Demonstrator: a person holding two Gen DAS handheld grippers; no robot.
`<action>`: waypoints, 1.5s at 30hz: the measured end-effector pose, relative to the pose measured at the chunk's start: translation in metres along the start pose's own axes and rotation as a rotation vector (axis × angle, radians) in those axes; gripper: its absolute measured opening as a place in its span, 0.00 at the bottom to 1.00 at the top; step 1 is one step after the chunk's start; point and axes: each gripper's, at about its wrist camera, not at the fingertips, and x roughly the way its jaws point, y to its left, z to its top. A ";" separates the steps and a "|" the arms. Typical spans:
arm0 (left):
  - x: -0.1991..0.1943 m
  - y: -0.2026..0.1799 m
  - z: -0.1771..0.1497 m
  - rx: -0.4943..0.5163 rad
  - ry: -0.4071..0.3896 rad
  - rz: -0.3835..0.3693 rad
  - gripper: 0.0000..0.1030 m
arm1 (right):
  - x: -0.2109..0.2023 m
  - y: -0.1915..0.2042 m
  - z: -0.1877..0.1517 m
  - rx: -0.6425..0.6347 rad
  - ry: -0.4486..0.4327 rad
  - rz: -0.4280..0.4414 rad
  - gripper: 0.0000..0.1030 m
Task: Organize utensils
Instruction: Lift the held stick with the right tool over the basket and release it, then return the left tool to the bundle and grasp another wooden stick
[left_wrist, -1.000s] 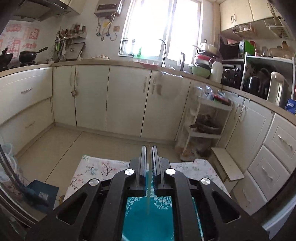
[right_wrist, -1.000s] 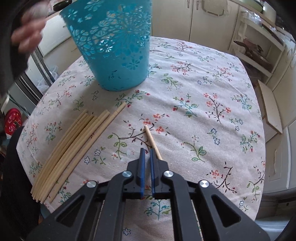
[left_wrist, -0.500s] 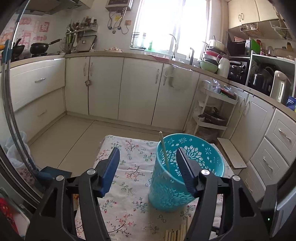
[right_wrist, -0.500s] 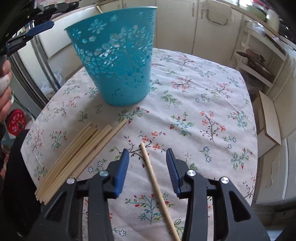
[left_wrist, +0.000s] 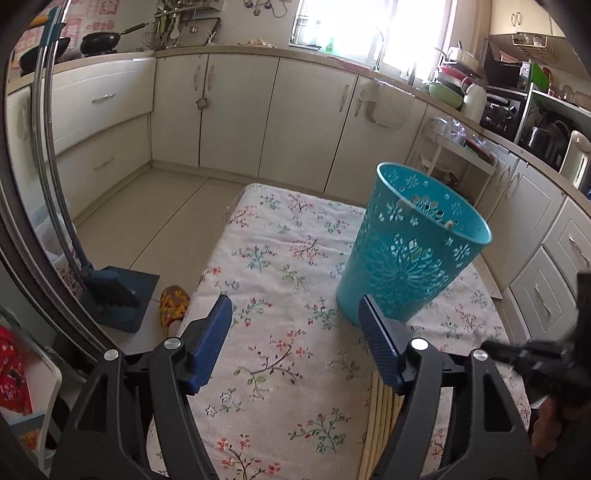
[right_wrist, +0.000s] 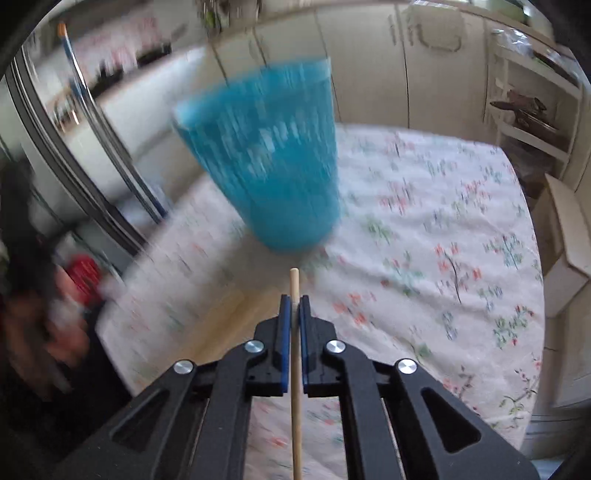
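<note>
Cream kitchen cabinets (left_wrist: 236, 110) wrap round the room behind a desk (left_wrist: 280, 369) covered in a floral cloth, with tiled floor (left_wrist: 147, 218) open along its left edge. On the cloth toward the far right corner stands a teal lattice basket (left_wrist: 410, 251), upright, a pale stick tip showing inside near its rim. The left gripper (left_wrist: 295, 339) hovers over the near middle of the desk, jaws wide and holding nothing, with bare cloth ahead of them. More chopsticks (left_wrist: 380, 417) lie in a row by the near right edge. The right gripper (right_wrist: 294, 317) has its jaws closed narrow on a single chopstick (right_wrist: 295, 369), whose tip points at the blurred basket (right_wrist: 266, 166) just ahead. No writing is legible.
</note>
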 end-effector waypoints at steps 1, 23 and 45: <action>0.002 0.002 -0.005 -0.002 0.015 0.002 0.66 | -0.010 0.003 0.009 0.018 -0.046 0.032 0.05; -0.009 -0.004 -0.032 -0.027 0.082 -0.047 0.73 | 0.006 0.033 0.129 0.134 -0.629 -0.143 0.06; -0.015 -0.007 -0.048 -0.006 0.119 -0.037 0.74 | 0.068 0.009 -0.040 0.225 0.000 -0.211 0.17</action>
